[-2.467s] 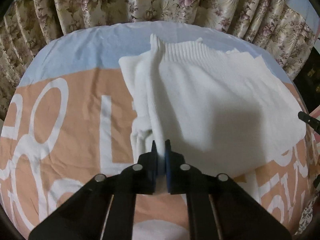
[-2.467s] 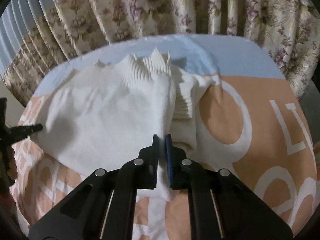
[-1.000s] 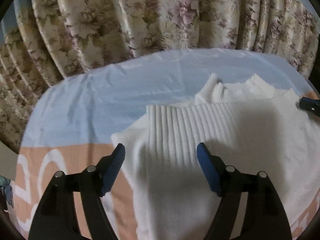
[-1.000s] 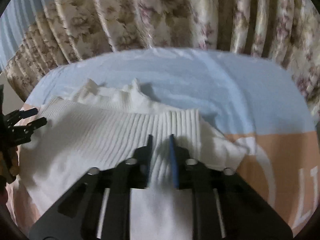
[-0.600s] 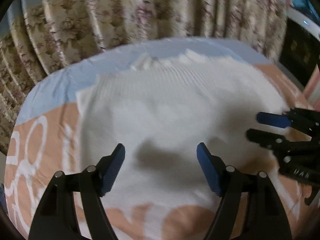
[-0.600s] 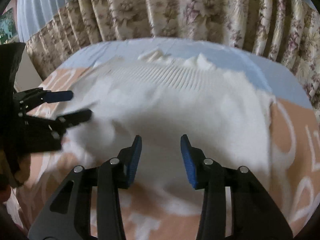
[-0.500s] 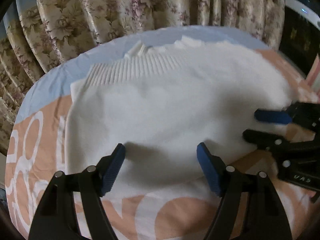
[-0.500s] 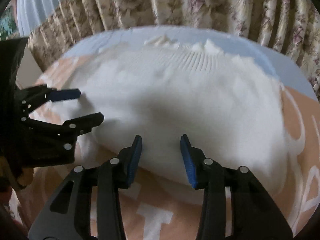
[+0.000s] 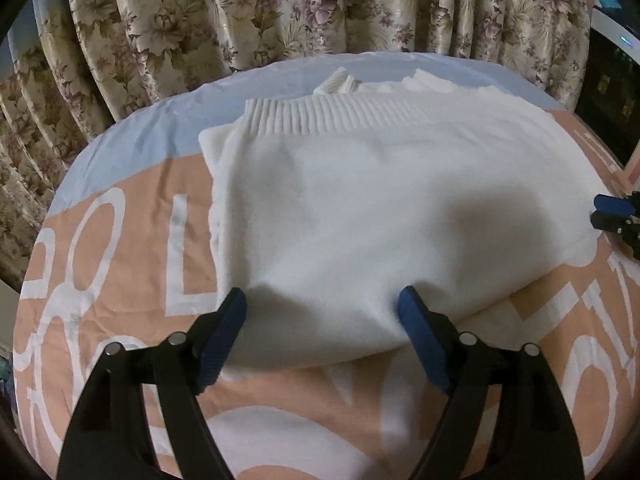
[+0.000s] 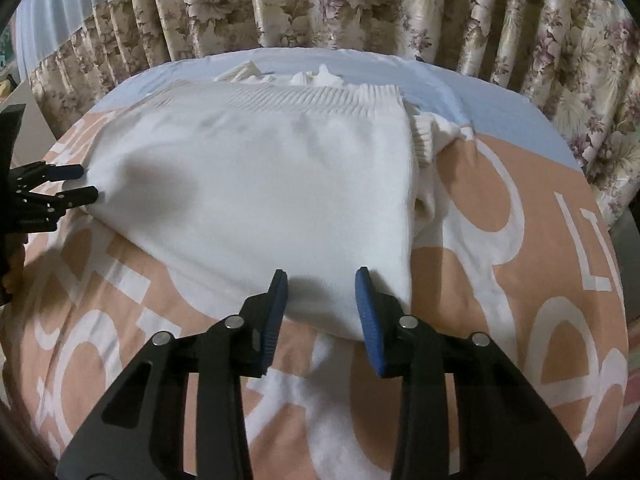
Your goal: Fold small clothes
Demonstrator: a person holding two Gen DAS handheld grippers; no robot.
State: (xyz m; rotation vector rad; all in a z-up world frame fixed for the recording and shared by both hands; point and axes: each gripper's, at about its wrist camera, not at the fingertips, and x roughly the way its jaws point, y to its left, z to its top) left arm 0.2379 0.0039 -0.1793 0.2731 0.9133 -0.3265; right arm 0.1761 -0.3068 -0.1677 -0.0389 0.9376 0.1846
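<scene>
The sweater lies folded on the bedspread, ribbed hem at the far side toward the curtain, fold edge nearest you. A cuff and some bunched sleeve stick out past the sweater's right side.

Left tongs: jaws wide and opening a bit more, holding nothing. They sit over the sweater's near left corner, pads clear of the cloth. Right tongs: jaws partly open and closing slightly, also empty, over the near right corner. Cloth shows in the gap between them, but the pads aren't pressing on it.

My read: one fold is done and you're lining up for the next.

- Before you grip, tuck that loose cuff back under the sweater's right side, or it'll trail out of the final bundle.
- Take both near corners at the same depth from the fold edge. An uneven bite will skew the fold.
- Pinch all layers. Knit is thick and slippery, so a top-layer-only grab will peel it open.
- Lift low and carry straight toward the hem, hands parallel.
- Land the edge just short of the ribbing, then release both together.
- Can't tell how the layers sit underneath, so go slow on the lift.
</scene>
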